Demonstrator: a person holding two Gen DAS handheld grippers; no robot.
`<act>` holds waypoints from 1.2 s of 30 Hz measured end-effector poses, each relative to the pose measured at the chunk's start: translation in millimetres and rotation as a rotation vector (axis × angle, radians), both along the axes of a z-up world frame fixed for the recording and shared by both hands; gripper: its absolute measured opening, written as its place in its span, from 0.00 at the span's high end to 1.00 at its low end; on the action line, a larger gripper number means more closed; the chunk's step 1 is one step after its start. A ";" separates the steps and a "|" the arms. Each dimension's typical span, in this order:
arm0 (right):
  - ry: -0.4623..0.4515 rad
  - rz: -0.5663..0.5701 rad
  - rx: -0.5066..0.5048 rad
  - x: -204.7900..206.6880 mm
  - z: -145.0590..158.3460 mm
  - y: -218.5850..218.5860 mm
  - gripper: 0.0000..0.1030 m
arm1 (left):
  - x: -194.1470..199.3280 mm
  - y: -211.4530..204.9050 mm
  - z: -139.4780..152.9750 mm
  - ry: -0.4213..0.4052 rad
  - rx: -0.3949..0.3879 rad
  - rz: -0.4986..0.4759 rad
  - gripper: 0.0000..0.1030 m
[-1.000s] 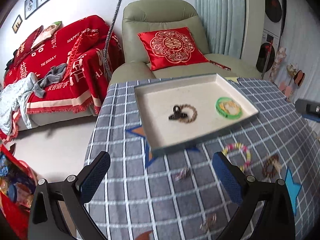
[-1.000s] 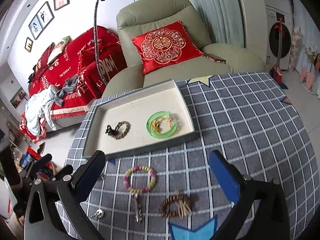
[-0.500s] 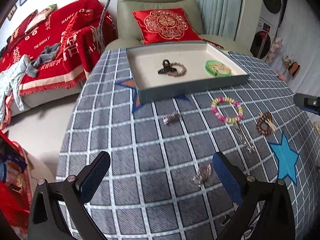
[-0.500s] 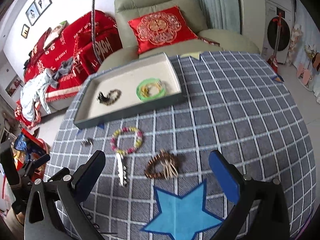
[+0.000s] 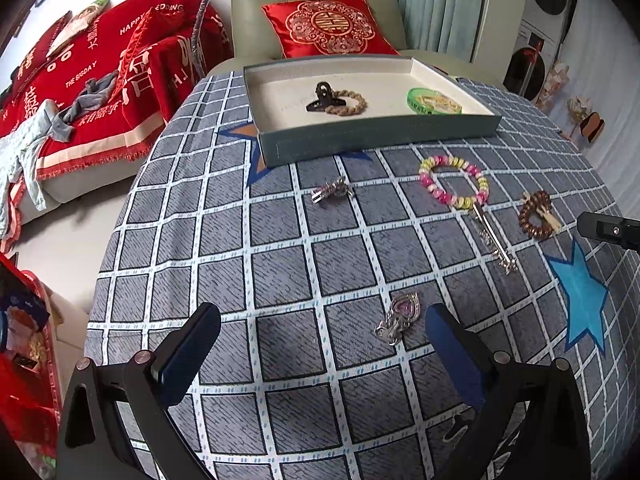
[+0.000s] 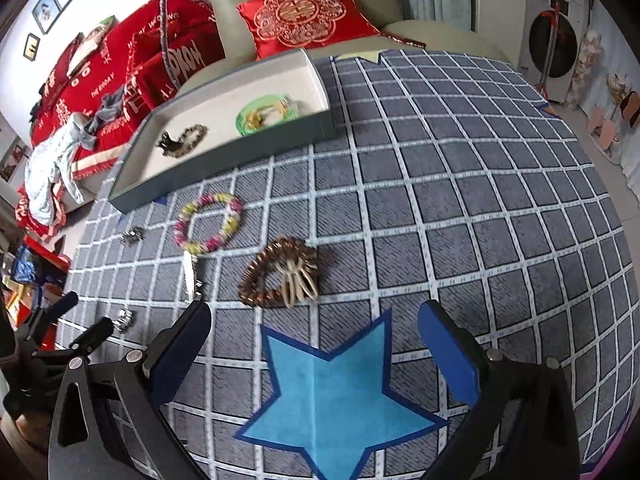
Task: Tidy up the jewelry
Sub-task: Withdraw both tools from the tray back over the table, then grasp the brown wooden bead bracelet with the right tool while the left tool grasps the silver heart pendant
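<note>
A grey tray (image 5: 376, 140) (image 6: 224, 160) at the table's far side holds a black clip with a brown bracelet (image 5: 340, 102) and a green bangle (image 5: 434, 101). On the checked cloth lie a silver clip (image 5: 332, 191), a pink-yellow bead bracelet (image 5: 454, 182) (image 6: 208, 222), a long silver pin (image 5: 494, 240), a brown bead bracelet (image 5: 536, 214) (image 6: 284, 272) and a pink heart brooch (image 5: 400, 316). My left gripper (image 5: 320, 354) is open, the brooch just ahead of its right finger. My right gripper (image 6: 314, 354) is open, just short of the brown bracelet.
A green armchair with a red cushion (image 5: 328, 26) stands behind the table, a red-covered sofa (image 5: 80, 80) to the left. The table's left edge (image 5: 120, 216) drops to the floor. A blue star patch (image 6: 332, 400) lies under my right gripper.
Both grippers have drawn back from the tray and dropped lower toward the cloth. The loose jewelry now lies close ahead of them. Both stay open.
</note>
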State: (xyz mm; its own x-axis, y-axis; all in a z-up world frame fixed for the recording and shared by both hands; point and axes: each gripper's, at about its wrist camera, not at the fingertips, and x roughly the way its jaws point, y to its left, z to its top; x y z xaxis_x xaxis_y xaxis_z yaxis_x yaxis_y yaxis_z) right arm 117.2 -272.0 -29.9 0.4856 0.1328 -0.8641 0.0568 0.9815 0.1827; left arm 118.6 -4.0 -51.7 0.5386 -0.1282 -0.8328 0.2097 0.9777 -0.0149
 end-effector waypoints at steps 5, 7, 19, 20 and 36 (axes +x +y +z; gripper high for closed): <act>-0.012 0.005 -0.038 2.7 -4.5 -3.6 0.04 | -1.2 -5.8 0.3 -0.007 0.006 -0.017 0.00; -0.014 0.012 -0.047 5.6 -5.7 -4.7 0.13 | -2.3 -9.2 0.8 -0.010 0.009 -0.026 0.00; -0.007 0.113 -0.027 30.5 -19.5 8.8 0.47 | -3.4 -21.1 -2.7 -0.011 0.029 -0.050 0.01; -0.008 0.116 -0.022 31.9 -20.3 9.3 0.49 | -2.8 -22.2 -3.9 -0.002 0.031 -0.052 0.02; -0.060 0.130 0.012 24.6 -9.6 16.3 0.75 | -9.8 -33.0 -3.2 -0.006 0.004 -0.116 0.69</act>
